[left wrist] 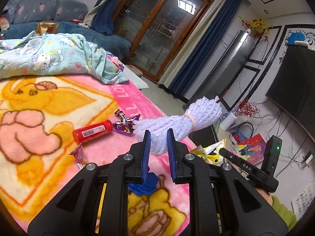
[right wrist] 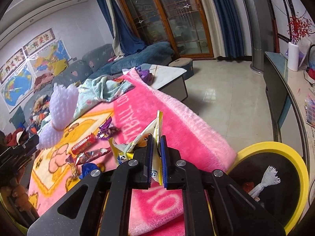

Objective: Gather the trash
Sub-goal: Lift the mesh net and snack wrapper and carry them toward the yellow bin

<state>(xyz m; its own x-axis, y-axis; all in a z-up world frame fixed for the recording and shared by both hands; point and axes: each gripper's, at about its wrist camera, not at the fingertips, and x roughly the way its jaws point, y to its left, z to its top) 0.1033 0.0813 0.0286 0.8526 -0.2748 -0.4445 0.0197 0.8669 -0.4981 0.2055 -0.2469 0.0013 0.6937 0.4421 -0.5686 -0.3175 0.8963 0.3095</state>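
Blanket (left wrist: 49, 102): fuzzy pink fleece. Foam net (left wrist: 177, 123): white, meshed. Candy wrappers (left wrist: 126, 126): glossy purple foil. Tube (left wrist: 92, 133): smooth red plastic.

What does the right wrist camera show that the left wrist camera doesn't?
Only the right wrist view shows the yellow-rimmed trash bin, already holding a white foam net, and wall maps. Only the left wrist view shows the black TV. Both show the white foam net bundle in the left gripper, the yellow wrapper in the right gripper, and the red tube on the pink blanket.

Right gripper (right wrist: 157, 143) fingers (right wrist: 150, 153) clamped on yellow wrapper (right wrist: 157, 129), above pink blanket (right wrist: 177, 114), beside yellow-rimmed bin (right wrist: 299, 163).
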